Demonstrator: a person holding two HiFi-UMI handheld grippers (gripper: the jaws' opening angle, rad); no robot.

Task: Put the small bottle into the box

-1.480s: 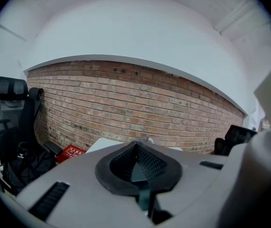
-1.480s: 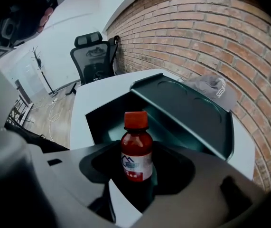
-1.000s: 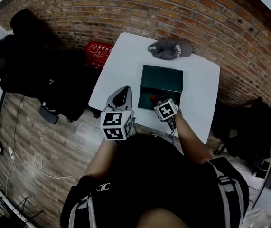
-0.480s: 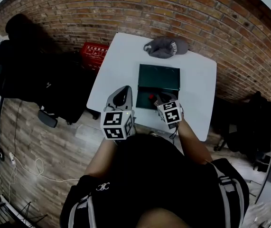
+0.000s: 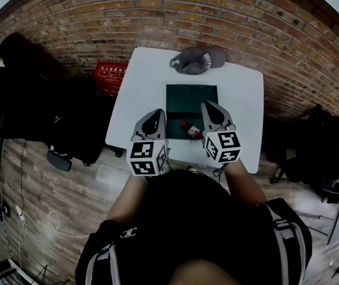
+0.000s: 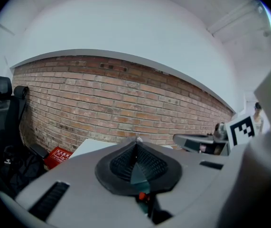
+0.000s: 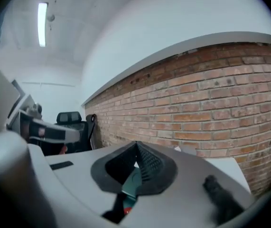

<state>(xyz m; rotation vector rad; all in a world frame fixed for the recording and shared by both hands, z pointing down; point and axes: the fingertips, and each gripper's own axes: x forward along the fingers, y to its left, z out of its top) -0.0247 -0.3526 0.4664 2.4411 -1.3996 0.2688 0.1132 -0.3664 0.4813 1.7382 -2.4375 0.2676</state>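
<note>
The small bottle [image 5: 191,129], clear with a red cap, lies on its side on the white table [image 5: 240,105], just in front of the dark green box [image 5: 192,101]. My left gripper [image 5: 155,111] hovers to the bottle's left, shut and empty. To its right my right gripper [image 5: 210,105] is also shut with nothing in it. Both point toward the brick wall, above the table's near edge. In both gripper views the jaws meet at the tip [image 6: 136,139] [image 7: 136,144]. Only a sliver of green box [image 6: 137,174] shows beneath them.
A grey cap [image 5: 194,60] lies at the table's far edge, behind the box. A red crate [image 5: 111,74] sits on the floor left of the table, beside black chairs and bags [image 5: 32,100]. A dark chair [image 5: 314,153] stands at the right. The brick wall runs behind.
My right gripper has lifted back from the bottle and its jaws have shut with nothing in them. The bottle stays on the table. The left gripper has hardly moved.
</note>
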